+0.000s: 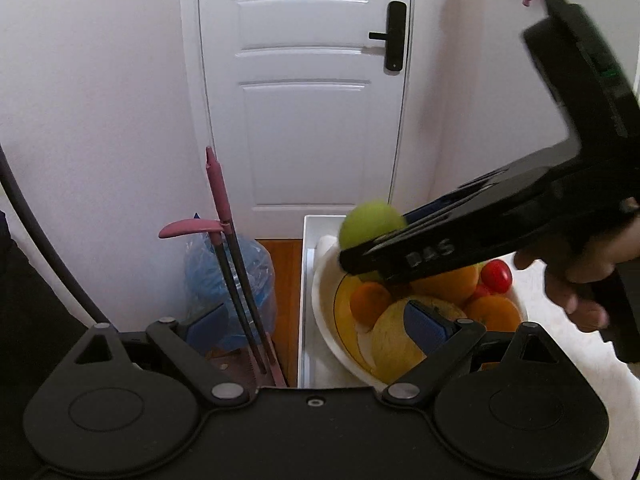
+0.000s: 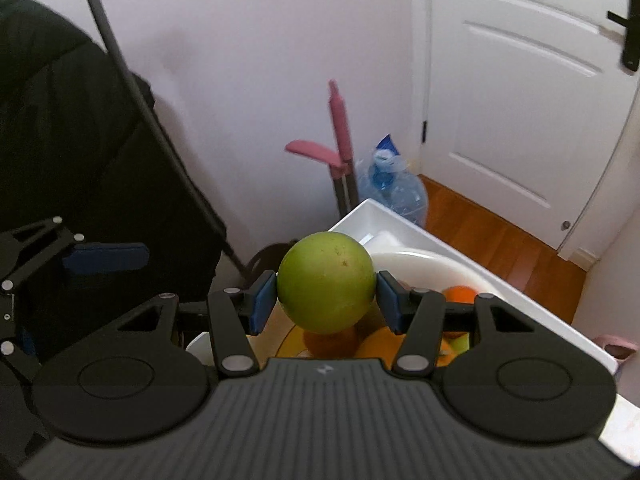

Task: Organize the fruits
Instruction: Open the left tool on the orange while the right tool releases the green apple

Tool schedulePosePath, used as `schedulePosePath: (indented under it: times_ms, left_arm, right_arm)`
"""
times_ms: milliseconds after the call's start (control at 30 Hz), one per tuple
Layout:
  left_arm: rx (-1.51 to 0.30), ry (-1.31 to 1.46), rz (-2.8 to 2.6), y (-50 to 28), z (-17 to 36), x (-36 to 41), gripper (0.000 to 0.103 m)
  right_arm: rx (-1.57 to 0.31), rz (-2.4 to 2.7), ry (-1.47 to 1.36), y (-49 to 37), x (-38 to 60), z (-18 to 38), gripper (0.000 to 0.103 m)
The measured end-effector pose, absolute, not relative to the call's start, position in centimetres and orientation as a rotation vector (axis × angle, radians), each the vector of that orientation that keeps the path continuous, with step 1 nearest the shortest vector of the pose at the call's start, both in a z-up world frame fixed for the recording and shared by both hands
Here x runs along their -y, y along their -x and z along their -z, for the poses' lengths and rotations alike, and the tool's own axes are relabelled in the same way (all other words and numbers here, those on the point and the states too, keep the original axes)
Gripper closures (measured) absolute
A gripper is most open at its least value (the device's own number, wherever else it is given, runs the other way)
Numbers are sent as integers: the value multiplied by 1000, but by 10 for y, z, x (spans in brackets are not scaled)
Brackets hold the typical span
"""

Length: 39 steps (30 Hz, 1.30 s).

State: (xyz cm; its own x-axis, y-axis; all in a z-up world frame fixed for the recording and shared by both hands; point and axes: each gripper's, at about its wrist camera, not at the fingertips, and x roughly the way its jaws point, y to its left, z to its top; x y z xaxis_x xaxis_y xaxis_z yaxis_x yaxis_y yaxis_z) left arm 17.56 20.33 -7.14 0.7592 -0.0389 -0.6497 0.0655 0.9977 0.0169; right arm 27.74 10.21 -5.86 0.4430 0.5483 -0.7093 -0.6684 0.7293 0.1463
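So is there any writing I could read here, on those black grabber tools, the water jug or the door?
"DAS": raised letters, blurred, on the side of the right gripper that holds the green fruit; my best reading.
A small pale emblem on the ribbed body behind that gripper: a mark, not letters.
Blue-and-white label on the water jug: too small and blurred to read.
Door and its black lock: no writing visible.
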Motion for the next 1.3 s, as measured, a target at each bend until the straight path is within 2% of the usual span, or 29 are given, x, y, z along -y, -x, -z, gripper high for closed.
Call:
schedulePosePath:
  times_ms: [300,467,900,1300]
  left_arm:
    - [-707,-57,83,-174,74,-204,6]
    - [-705,-61,95,-174,75,-203,6]
    - [-672,-69,122,-162,57,-186,6]
    - [-597,-87,133,-113,1,-124,6]
  right_arm:
    - [-832,-789,212,-272,-114,67,33]
    - [-777,-772,195,-265,-111,58,14]
    - [-705,-663,121,-230,-55,9,14]
    - [-637,-450,47,-135,61,-50,14]
